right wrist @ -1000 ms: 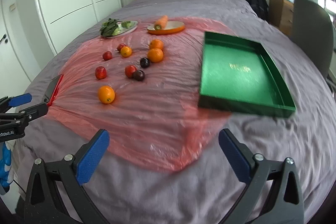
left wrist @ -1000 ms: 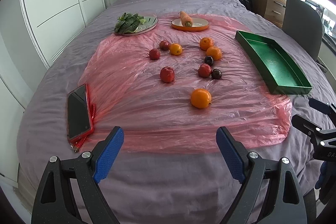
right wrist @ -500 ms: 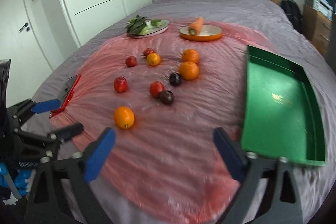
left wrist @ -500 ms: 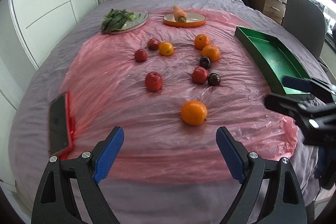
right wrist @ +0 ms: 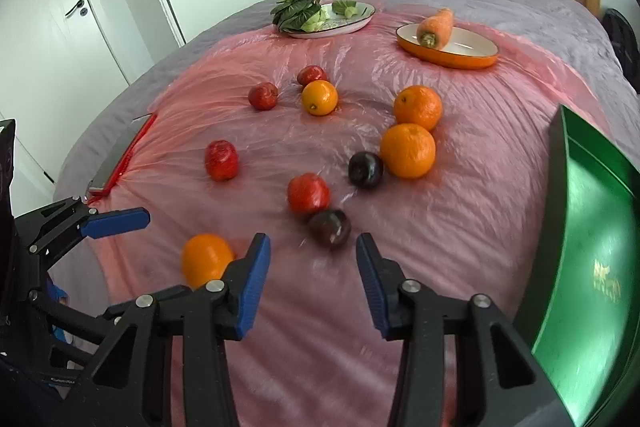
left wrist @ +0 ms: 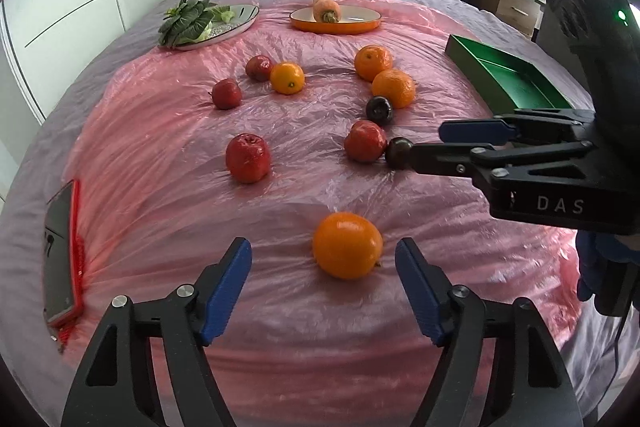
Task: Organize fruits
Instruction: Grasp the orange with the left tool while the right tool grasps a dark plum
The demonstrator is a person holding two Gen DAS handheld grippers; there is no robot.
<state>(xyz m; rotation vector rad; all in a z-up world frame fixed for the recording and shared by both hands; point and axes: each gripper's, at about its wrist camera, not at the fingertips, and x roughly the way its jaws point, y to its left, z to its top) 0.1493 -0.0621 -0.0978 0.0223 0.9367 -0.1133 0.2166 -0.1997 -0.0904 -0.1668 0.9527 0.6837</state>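
Observation:
Several oranges, red apples and dark plums lie on a pink plastic sheet (left wrist: 160, 187) spread over a bed. My left gripper (left wrist: 323, 275) is open, with the nearest orange (left wrist: 347, 245) just ahead between its fingers. My right gripper (right wrist: 312, 273) is open, just short of a dark plum (right wrist: 330, 227) that touches a red apple (right wrist: 308, 193). In the left wrist view the right gripper (left wrist: 432, 141) reaches in from the right beside that plum (left wrist: 398, 151). A green tray (right wrist: 592, 247) lies to the right, holding nothing.
A phone in a red case (left wrist: 60, 259) lies at the sheet's left edge. At the back stand a plate of leafy greens (left wrist: 200, 23) and an orange dish with a carrot (left wrist: 335, 17). White wardrobes stand left; a chair and drawers stand right.
Both grippers have moved forward over the sheet. The left one closed in on the nearest orange. The right one swung left from the tray side towards the plum and narrowed somewhat.

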